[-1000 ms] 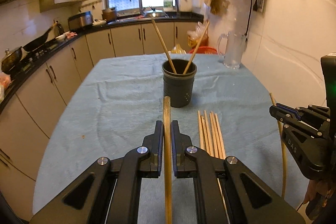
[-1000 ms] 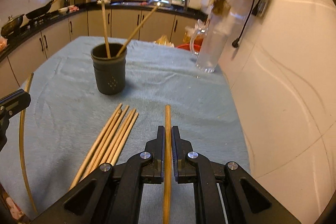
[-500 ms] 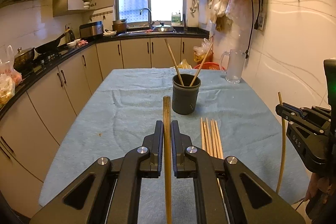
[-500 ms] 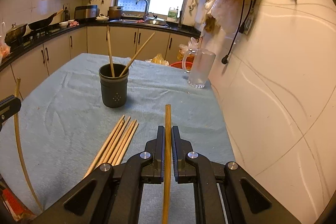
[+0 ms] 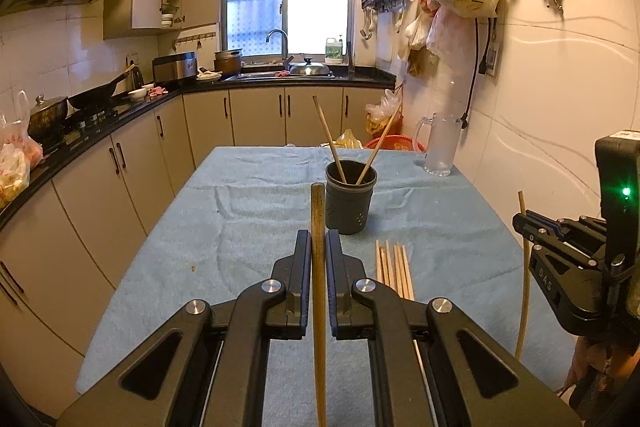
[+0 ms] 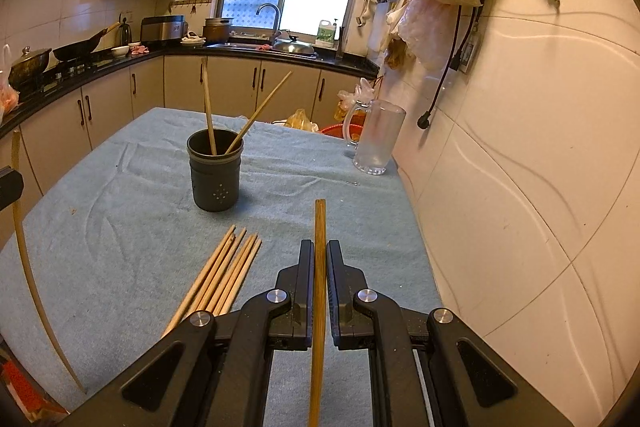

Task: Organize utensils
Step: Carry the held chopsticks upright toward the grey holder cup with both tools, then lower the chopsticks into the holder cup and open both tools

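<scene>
A dark utensil cup (image 5: 351, 198) (image 6: 215, 175) stands mid-table with two chopsticks leaning in it. Several loose chopsticks (image 5: 393, 269) (image 6: 222, 275) lie in a bundle on the blue cloth, short of the cup. My left gripper (image 5: 318, 247) is shut on one wooden chopstick (image 5: 318, 227), held above the cloth and pointing toward the cup. My right gripper (image 6: 319, 255) is shut on another chopstick (image 6: 319, 247), right of the bundle. The right gripper also shows at the left wrist view's right edge (image 5: 524, 221).
The table (image 5: 240, 211) wears a blue cloth. A clear glass mug (image 5: 440, 145) (image 6: 378, 141) stands at the far right by the tiled wall (image 6: 520, 147). Cabinets and a counter with pots run along the left. Bags hang on the wall above.
Both grippers have risen and drawn back from the cup, each still holding its chopstick; the cup and bundle look smaller and farther. More of the kitchen shows.
</scene>
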A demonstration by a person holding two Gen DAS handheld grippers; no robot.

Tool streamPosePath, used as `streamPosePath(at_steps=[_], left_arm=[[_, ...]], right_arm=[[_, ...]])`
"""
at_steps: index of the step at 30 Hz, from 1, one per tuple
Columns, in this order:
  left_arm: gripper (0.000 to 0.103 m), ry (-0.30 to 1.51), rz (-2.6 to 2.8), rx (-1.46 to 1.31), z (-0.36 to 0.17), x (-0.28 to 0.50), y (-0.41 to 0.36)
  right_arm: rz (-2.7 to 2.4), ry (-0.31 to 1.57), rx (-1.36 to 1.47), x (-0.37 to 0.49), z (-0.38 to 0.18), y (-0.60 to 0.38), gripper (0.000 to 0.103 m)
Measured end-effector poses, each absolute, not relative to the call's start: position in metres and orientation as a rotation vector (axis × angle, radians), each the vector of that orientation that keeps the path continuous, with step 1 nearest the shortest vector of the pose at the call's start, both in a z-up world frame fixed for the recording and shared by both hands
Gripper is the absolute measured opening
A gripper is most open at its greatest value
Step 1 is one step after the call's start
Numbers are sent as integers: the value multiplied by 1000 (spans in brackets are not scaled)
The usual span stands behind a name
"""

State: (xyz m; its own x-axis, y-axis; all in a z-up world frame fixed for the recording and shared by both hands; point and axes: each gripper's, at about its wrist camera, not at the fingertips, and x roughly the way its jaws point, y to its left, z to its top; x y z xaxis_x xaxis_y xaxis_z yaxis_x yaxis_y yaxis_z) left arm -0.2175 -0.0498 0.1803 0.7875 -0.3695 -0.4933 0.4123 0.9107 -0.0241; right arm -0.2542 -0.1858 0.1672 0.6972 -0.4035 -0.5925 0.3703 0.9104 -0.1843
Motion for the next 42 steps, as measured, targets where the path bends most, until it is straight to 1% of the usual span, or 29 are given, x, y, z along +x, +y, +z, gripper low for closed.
streamPosePath(at_steps=[28, 35, 42], left_arm=[[7, 510, -446, 37, 202, -196, -55], [7, 483, -498, 11, 227, -182, -64], [7, 399, -546, 1, 270, -152, -79]], right_arm=[[-430, 694, -26, -228, 157, -207, 6], [-344, 598, 108, -227, 184, -235, 6], [-243, 486, 234, -210, 223, -267, 6]])
